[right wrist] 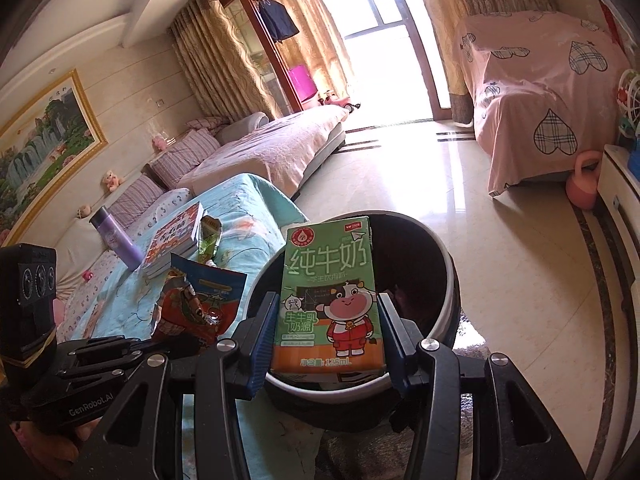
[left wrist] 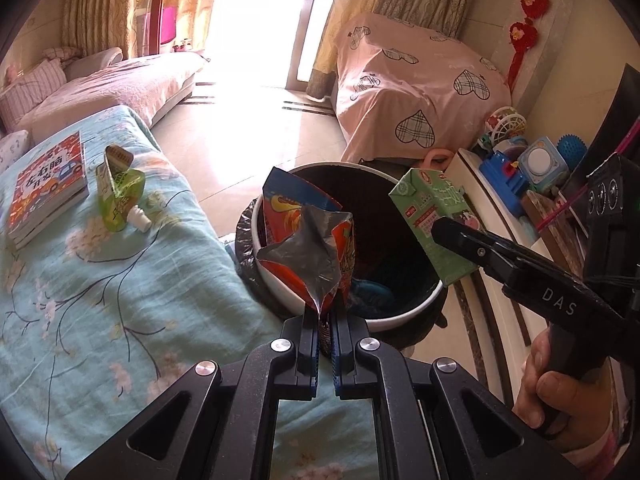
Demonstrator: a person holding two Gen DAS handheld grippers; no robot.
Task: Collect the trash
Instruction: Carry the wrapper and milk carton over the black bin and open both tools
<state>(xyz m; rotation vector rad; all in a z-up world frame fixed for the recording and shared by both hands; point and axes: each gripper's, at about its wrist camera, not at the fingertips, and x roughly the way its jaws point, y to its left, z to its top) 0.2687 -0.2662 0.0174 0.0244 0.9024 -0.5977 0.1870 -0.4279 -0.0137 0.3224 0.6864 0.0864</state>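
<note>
The trash bin (left wrist: 400,312) stands on the floor just right of the worktop (left wrist: 120,280). A snack wrapper (left wrist: 308,256) hangs over the bin's left rim, a milk carton (right wrist: 330,300) over its opening. On the worktop, a book stack (left wrist: 46,188) lies left of a drink pouch (left wrist: 118,192); a bottle (right wrist: 116,238) stands farther left.
</note>
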